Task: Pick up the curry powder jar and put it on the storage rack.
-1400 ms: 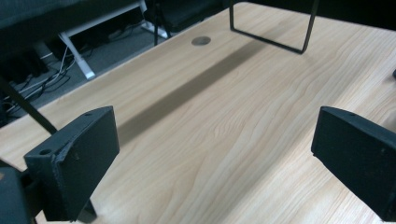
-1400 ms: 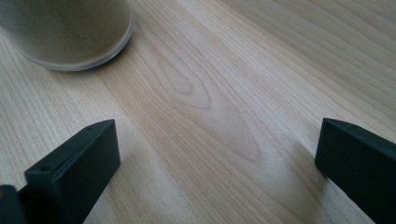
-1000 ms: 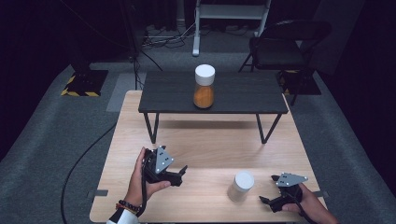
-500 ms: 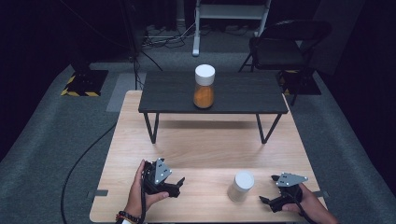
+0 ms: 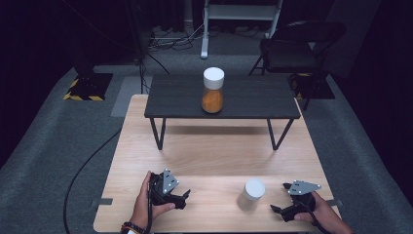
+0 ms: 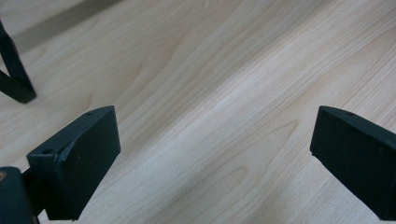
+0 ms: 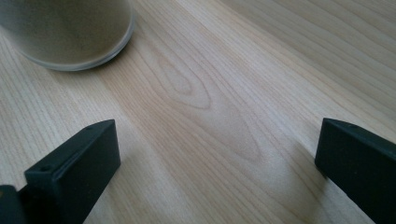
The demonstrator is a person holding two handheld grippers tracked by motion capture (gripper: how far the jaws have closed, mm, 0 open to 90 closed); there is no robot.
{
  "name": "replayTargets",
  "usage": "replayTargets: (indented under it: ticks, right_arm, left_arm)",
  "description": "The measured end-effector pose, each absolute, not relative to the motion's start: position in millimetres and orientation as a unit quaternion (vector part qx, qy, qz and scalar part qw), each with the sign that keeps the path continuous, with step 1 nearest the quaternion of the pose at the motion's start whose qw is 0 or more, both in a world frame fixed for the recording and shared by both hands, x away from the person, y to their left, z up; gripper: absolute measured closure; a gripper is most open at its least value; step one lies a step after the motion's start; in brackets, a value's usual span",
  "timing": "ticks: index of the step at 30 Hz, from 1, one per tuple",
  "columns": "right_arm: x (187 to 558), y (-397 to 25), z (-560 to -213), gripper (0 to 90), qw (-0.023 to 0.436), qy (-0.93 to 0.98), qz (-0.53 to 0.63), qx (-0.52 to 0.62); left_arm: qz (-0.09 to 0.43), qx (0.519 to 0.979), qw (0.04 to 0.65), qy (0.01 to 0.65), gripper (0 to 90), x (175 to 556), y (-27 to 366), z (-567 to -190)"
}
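Both grippers low over the counter (image 5: 214,161), holding nothing.

Dark bench (image 5: 253,95) carries an orange-filled jar (image 5: 213,90); white-lidded jar (image 5: 251,194) stands near my right gripper (image 5: 285,200), jaws apart. Left gripper (image 5: 184,199), jaws apart.

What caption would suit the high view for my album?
Two open hand-held grippers, left and right, flank a white-lidded jar on a wooden table.

An orange-filled jar (image 5: 213,91) stands on the dark bench (image 5: 253,100); chair (image 5: 292,46) behind.
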State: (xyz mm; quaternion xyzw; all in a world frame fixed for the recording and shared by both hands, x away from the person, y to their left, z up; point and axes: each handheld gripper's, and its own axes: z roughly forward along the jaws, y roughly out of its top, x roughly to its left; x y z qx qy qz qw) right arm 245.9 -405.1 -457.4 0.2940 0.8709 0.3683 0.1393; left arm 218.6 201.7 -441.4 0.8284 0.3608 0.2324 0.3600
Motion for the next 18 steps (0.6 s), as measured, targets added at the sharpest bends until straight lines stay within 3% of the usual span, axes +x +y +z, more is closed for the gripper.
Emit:
replayTargets:
  ticks: [18]
  right_arm:
    - [246.4, -405.7, -457.4, 0.0, 0.138, 0.872, 0.369, 0.292]
  left_arm:
    - [0.190, 0.840, 0.333, 0.383, 0.9, 239.2, 208.2, -454.5]
